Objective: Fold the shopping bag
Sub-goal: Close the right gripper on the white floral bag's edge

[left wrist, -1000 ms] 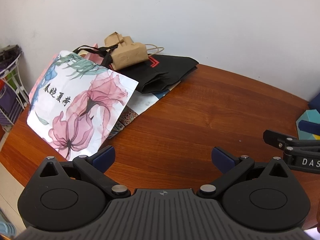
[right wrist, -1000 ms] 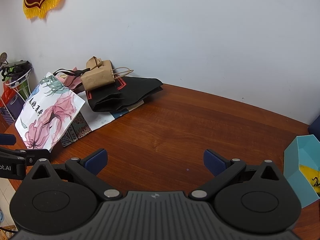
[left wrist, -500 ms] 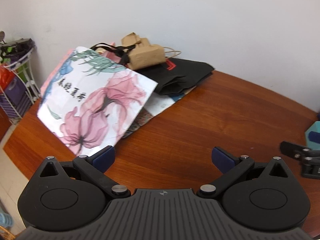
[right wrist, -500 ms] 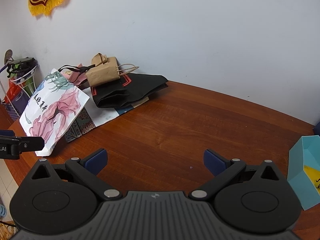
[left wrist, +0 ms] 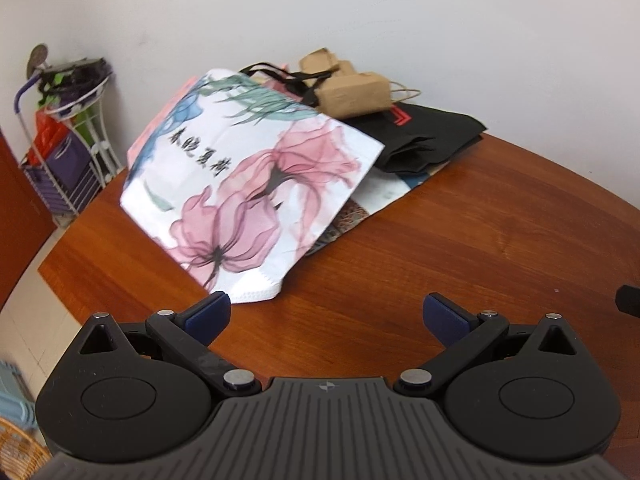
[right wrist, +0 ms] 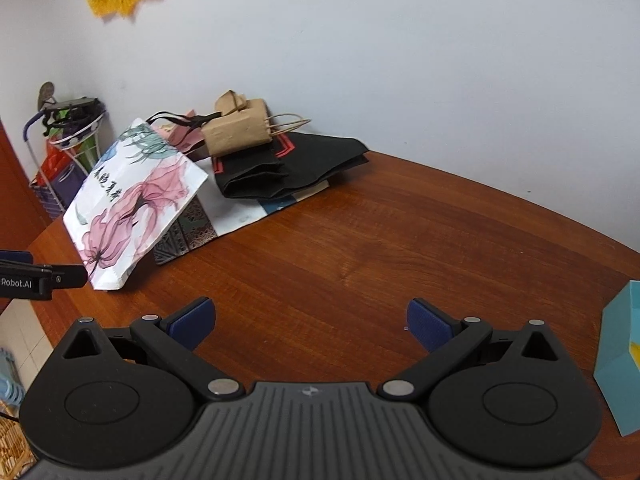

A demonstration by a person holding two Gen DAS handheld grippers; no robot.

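Observation:
A white shopping bag with pink flowers [left wrist: 248,196] leans on a pile of folded bags at the table's far left; it also shows in the right wrist view [right wrist: 132,204]. On the pile lie a black bag [left wrist: 424,140] and a brown paper bag [left wrist: 352,92]. My left gripper [left wrist: 326,316] is open and empty, just in front of the floral bag's lower edge. My right gripper [right wrist: 310,320] is open and empty over the bare table. The left gripper's finger [right wrist: 40,276] shows at the right wrist view's left edge.
A teal open bag [right wrist: 624,360] stands at the table's right edge. The brown wooden table [right wrist: 360,240] meets a white wall at the back. A wire rack with bags [left wrist: 64,148] stands off the table's left end. A wicker basket [left wrist: 16,452] is on the floor.
My left gripper has swung left and closer to the floral bag, which now fills more of its view. My right gripper has turned slightly left. Both stay open.

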